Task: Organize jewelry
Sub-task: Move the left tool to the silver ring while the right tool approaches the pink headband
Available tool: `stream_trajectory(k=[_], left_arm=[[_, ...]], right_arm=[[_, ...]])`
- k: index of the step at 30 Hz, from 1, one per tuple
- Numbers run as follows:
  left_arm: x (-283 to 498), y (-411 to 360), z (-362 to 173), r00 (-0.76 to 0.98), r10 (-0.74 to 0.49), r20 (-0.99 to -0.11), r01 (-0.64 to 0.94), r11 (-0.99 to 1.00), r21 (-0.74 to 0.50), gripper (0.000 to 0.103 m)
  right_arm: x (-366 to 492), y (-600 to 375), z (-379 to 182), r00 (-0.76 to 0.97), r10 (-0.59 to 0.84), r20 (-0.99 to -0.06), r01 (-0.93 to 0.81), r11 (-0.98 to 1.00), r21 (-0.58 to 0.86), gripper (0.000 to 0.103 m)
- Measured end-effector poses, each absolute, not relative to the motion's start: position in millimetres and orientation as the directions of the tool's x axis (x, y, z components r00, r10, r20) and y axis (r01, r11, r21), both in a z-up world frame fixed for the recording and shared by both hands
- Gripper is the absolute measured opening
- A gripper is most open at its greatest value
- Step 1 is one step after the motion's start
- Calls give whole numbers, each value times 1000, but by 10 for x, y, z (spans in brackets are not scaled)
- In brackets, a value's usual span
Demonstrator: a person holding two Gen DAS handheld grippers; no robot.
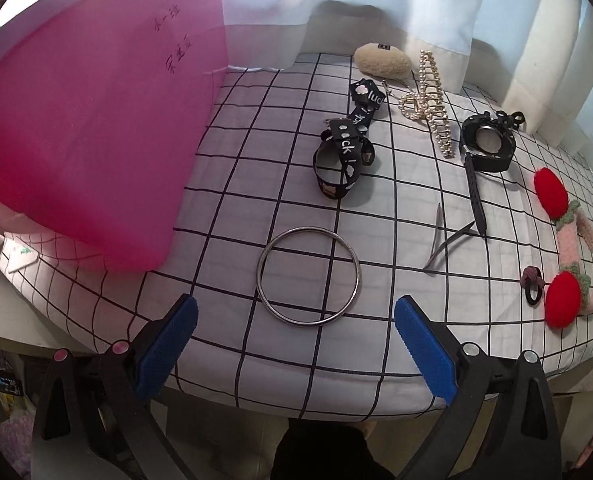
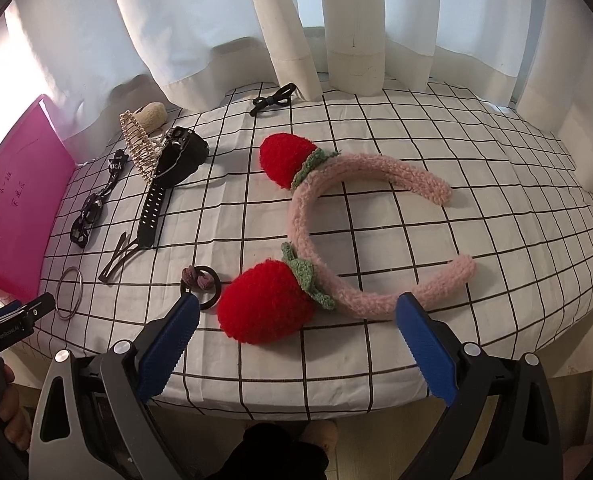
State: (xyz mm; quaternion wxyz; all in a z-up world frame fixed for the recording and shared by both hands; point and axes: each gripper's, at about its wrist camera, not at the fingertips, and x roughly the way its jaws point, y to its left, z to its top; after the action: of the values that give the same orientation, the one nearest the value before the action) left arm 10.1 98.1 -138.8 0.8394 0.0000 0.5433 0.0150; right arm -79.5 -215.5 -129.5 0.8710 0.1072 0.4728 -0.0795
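— At the bottom centre of the left wrist view, the metal bangle (image 1: 309,276) lies flat on the checked cloth (image 1: 232,184), dead ahead of the left gripper (image 1: 295,328). Its blue pads are spread wide and hold nothing.

— And the right gripper (image 2: 296,326)?

— Just as wide, and empty. The strawberry headband (image 2: 338,236) lies before it, one red berry nearly between the pads, the band's long arc running toward the upper right.

— So which goes first?

— I'd guess either: each hand is nearest its own piece. The watch (image 1: 486,148), pearl claw clip (image 1: 432,100) and pink folder (image 1: 88,132) sit farther back.
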Motion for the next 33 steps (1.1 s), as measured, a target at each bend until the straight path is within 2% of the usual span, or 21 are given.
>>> stream_trajectory(k=[2,10,19,33], left_arm=[[109,1004,-1495,397,15,-918,-54,999,-7,97],[243,955,-1813,402,73,-913,-99,994,36,97],[292,900,-1855,447,52,-893,-84,996,16,97],[239,873,-1880,548,33,-836,-45,999,9,98]], right_arm=[[-741,-2198,-1355,548,-18,-836,232,964,132,94],[-511,-2259,-1512,569,-11,-822,195,973,123,94],[-365,-2309,-1700,552,-26,-834,201,974,103,94],[-94,-2308,-1901,494,-107,-863,204,979,-5,94]])
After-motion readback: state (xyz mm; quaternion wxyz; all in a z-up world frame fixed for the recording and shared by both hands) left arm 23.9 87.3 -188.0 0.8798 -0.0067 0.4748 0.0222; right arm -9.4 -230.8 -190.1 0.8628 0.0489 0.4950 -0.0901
